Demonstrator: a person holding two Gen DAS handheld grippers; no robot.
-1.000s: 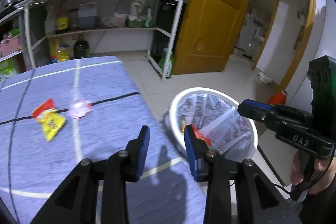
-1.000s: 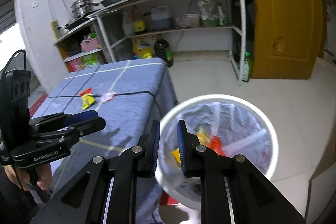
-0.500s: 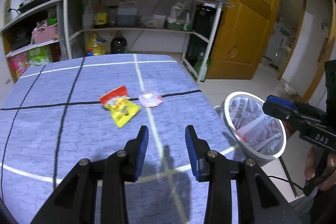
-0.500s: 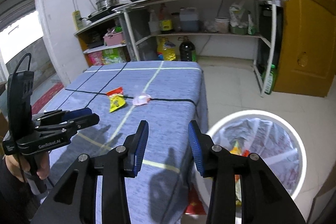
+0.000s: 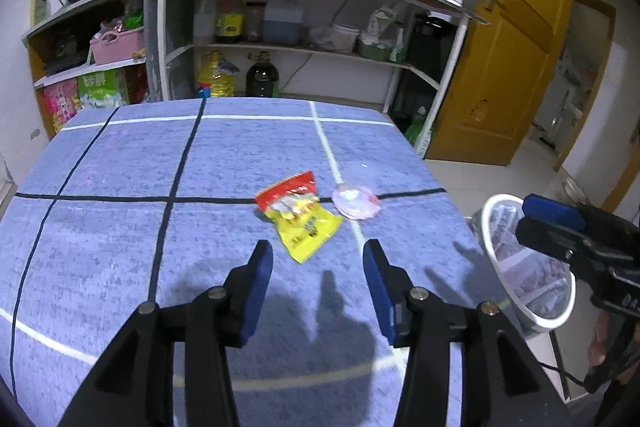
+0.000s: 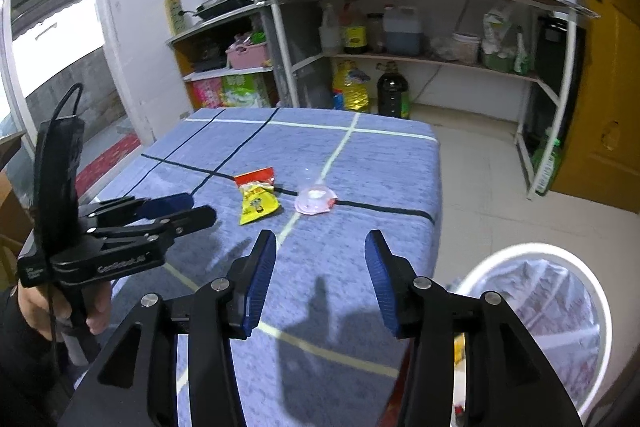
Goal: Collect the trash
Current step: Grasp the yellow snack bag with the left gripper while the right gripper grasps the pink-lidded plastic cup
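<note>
Trash lay on the blue table cloth (image 5: 120, 227): a red-and-yellow snack wrapper (image 5: 298, 213) with a clear plastic lid (image 5: 356, 202) just beside it. My left gripper (image 5: 318, 273) and right gripper (image 6: 320, 267) hung above the cloth, jaws just widened, nothing between them. My lined bin (image 6: 536, 311) stood beside the table.

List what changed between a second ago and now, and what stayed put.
Both grippers swung from above the bin back over the table. The left gripper and right gripper have just been opening, nothing between the jaws. The yellow snack packet and the clear plastic lid lie untouched.
</note>
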